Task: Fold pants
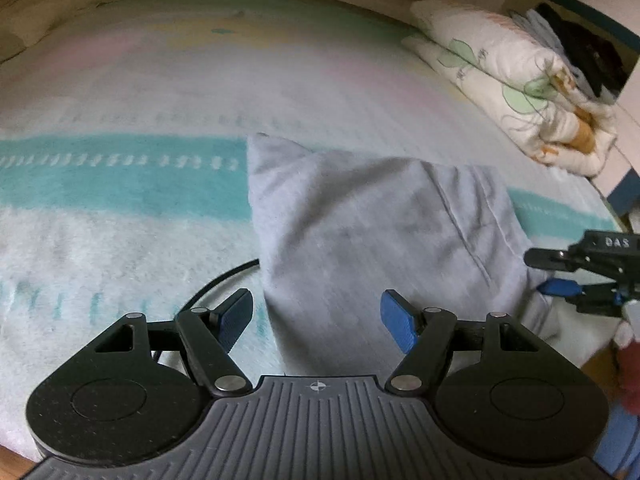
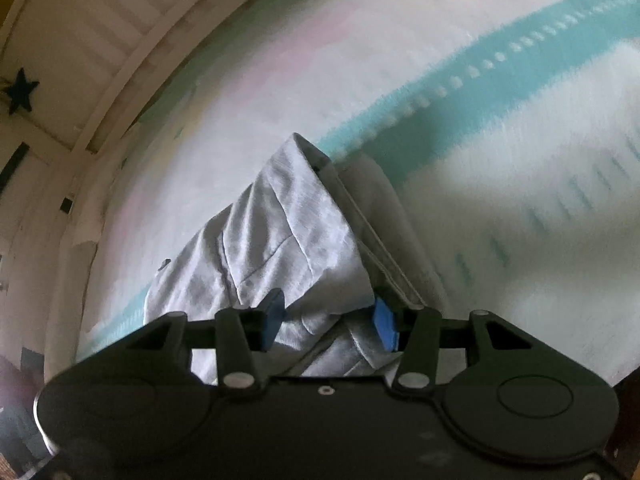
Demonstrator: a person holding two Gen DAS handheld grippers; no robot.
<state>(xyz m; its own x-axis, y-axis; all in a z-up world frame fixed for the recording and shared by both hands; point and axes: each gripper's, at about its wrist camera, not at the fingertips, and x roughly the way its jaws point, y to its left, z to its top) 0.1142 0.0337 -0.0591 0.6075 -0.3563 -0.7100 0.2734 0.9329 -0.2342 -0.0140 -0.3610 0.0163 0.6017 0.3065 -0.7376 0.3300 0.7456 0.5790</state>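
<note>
One pair of grey pants (image 1: pixel 372 220), part-folded, lay on the bed (image 1: pixel 120 240) across its teal stripe. Left tool (image 1: pixel 316 316) hung spread wide, empty, near the pants' edge. Right tool (image 2: pixel 326 322), marked "DAS", partly open around bunched fabric; grip uncertain. Next: final fold, likely.

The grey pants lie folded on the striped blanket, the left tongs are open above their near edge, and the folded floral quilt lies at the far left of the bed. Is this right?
Not quite. The folded floral quilt lies at the far right of the bed, as the left wrist view shows. The rest holds: the grey pants lie folded on the striped blanket, and the left tongs are open above their near edge.
</note>
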